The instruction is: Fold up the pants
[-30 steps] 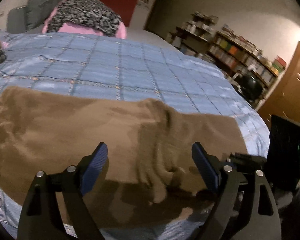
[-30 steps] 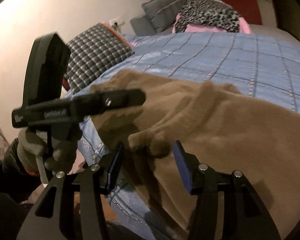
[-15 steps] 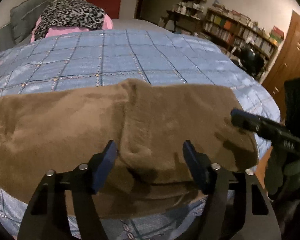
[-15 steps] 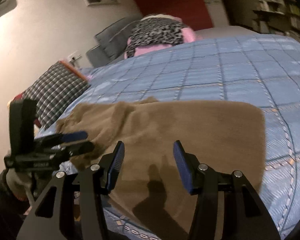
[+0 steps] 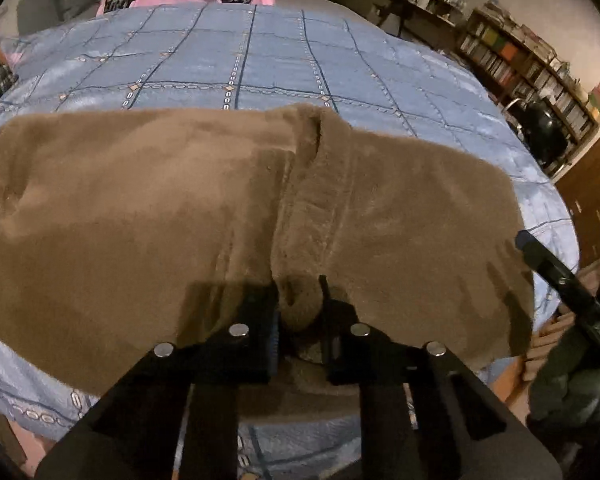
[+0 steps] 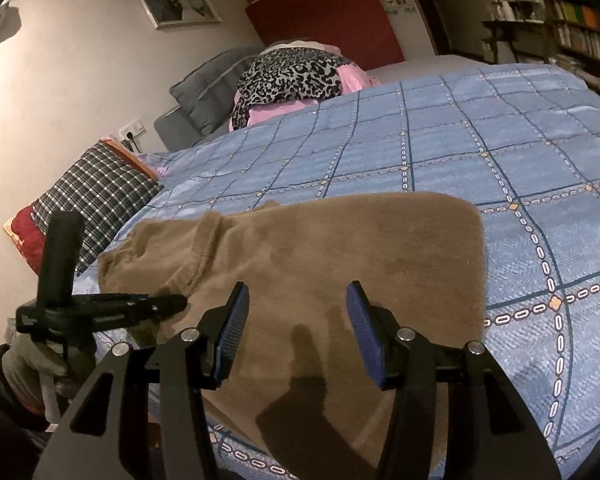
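Brown fleece pants (image 5: 180, 208) lie folded across the near edge of a blue quilted bed (image 5: 260, 60). A thick fold ridge runs down their middle. My left gripper (image 5: 300, 312) is shut on the near end of that ridge. It also shows in the right wrist view (image 6: 168, 304), pinching the pants' near left corner. My right gripper (image 6: 296, 320) is open and empty, hovering just above the pants (image 6: 340, 248) near their front edge. One right finger (image 5: 556, 272) shows at the right of the left wrist view.
A plaid pillow (image 6: 92, 200) lies at the bed's left side. A leopard-print and pink pile (image 6: 292, 76) and grey cushions (image 6: 208, 88) sit at the far end. Bookshelves (image 5: 520, 64) and a wooden door (image 5: 592, 184) stand to the right.
My left gripper has closed on the pants' middle fold ridge. My right gripper let go of the fabric earlier and has swung right over the flat pants, staying open.
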`<control>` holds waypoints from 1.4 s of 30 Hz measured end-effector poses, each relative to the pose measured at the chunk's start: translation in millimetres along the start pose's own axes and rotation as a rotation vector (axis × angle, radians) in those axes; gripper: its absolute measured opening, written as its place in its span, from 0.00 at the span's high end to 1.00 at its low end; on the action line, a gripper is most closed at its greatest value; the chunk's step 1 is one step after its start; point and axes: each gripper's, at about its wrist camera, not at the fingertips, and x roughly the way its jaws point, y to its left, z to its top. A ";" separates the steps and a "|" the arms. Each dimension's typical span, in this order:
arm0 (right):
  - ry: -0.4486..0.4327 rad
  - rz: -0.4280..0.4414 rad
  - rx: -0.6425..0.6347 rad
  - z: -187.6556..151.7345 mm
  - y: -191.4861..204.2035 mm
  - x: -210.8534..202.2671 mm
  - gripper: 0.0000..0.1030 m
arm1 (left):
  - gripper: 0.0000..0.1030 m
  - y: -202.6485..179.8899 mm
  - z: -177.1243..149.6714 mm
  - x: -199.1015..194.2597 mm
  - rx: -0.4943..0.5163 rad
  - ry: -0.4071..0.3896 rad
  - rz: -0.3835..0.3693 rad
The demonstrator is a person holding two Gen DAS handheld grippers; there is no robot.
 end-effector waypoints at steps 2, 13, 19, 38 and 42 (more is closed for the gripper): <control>-0.007 -0.008 -0.006 0.9 -0.5 -1.5 0.50 | 0.86 1.9 -3.9 -12.8 0.010 -0.017 -0.005; 0.064 -0.077 -0.050 -10.1 -2.7 21.0 0.50 | 0.80 17.8 -29.4 -3.2 0.007 -0.006 0.051; 0.015 -0.109 -0.056 -0.4 -4.8 9.3 0.50 | 0.42 8.4 -16.9 -24.0 0.049 -0.061 0.084; 0.016 -0.280 0.005 45.9 -40.3 57.5 0.51 | 0.48 -41.9 52.1 24.1 0.085 -0.146 -0.041; 0.052 -0.314 -0.026 37.6 -43.2 71.2 0.51 | 0.51 -35.7 46.0 43.0 0.094 -0.130 -0.034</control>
